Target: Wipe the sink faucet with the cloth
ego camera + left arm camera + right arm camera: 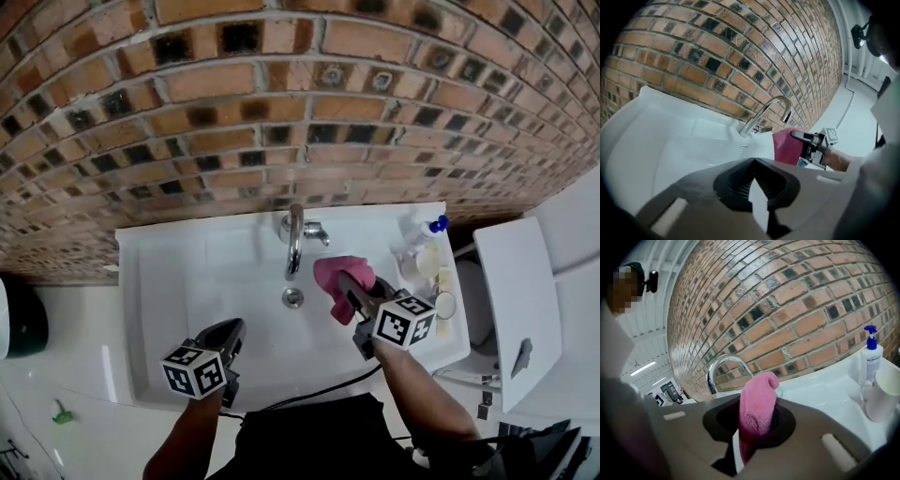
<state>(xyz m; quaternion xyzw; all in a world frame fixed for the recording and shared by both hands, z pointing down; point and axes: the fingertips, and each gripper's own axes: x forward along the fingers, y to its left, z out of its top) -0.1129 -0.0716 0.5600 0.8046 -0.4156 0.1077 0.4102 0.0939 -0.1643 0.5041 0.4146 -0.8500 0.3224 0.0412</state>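
The right gripper [349, 292], clamped on the cloth [328, 272] just beside the faucet [294, 240], should press it lightly along the spout; the left gripper [228, 330] hangs closed, empty.

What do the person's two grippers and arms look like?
The left gripper and right gripper are dark grey with black ribbed jaws; each carries a white cube with black square markers. A black cable trails nearby. Forearms show no sleeves.

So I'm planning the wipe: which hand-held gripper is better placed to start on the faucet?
The right hand-held gripper: it is shut on the pink cloth, close beside the faucet; the left hand-held gripper is shut on nothing, farther back.
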